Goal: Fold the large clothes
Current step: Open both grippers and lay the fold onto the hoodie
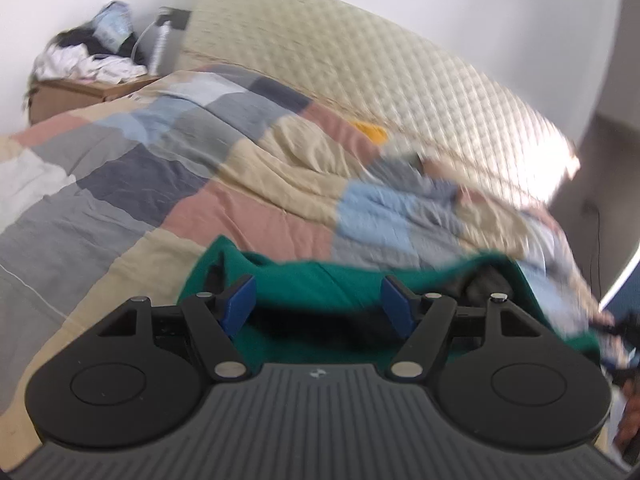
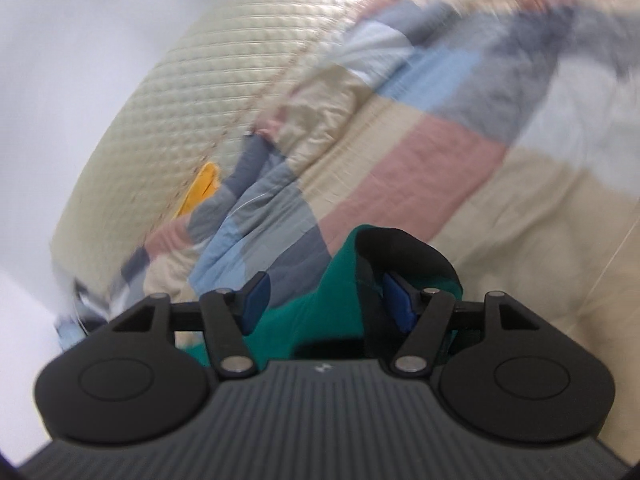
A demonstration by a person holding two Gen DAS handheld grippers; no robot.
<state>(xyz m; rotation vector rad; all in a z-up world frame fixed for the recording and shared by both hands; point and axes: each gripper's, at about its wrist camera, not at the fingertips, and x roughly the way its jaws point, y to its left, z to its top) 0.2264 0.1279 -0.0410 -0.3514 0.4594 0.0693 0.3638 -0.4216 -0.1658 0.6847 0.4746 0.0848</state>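
A green garment [image 1: 320,292] with dark trim lies on the patchwork quilt [image 1: 160,168] of a bed. My left gripper [image 1: 318,298] is open, its blue pads [image 1: 240,300] wide apart just above the green cloth, holding nothing. In the right wrist view the same green garment [image 2: 332,304] with a black cuff or collar [image 2: 404,248] bunches between the pads. My right gripper [image 2: 326,300] is open too, and the cloth rests loosely in the gap, touching the right pad [image 2: 400,300]. Both views are blurred by motion.
A cream quilted headboard or mattress [image 1: 380,68] stands behind the bed. A yellow item [image 1: 374,132] sits at its base. A wooden nightstand [image 1: 80,94] piled with clothes [image 1: 88,56] is at far left. A dark wall [image 1: 612,160] is at right.
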